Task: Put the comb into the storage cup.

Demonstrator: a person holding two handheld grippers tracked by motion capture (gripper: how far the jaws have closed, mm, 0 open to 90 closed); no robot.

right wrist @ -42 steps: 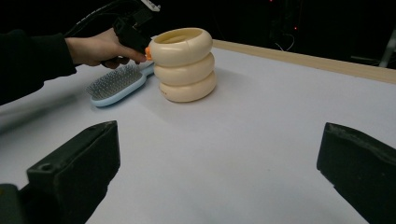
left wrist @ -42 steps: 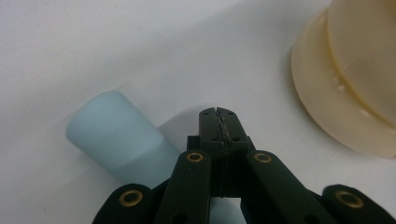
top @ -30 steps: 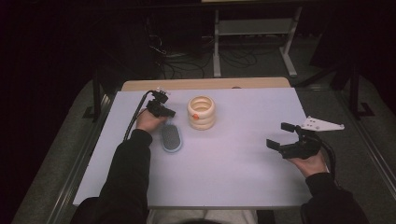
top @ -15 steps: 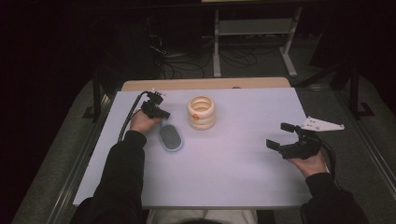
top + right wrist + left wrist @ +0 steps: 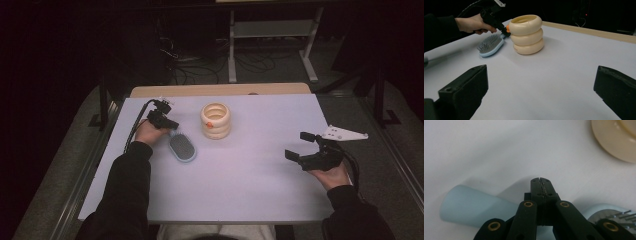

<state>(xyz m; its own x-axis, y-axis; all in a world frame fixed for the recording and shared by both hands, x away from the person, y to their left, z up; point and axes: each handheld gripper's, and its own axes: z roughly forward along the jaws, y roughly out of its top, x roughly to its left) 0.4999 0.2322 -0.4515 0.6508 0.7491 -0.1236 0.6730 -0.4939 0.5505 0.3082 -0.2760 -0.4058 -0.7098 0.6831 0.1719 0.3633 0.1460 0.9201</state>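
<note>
On the white table [image 5: 240,190], the light blue hairbrush [image 5: 183,148] lies bristles up just beside the cream ringed holder [image 5: 216,120], the left tool [image 5: 540,180] clenched with its tips over the brush's handle, while the right tool [image 5: 302,146] hangs released, well apart from that holder.

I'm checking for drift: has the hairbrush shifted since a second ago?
No. The hairbrush lies at the same spot left of the cream ring holder.
</note>
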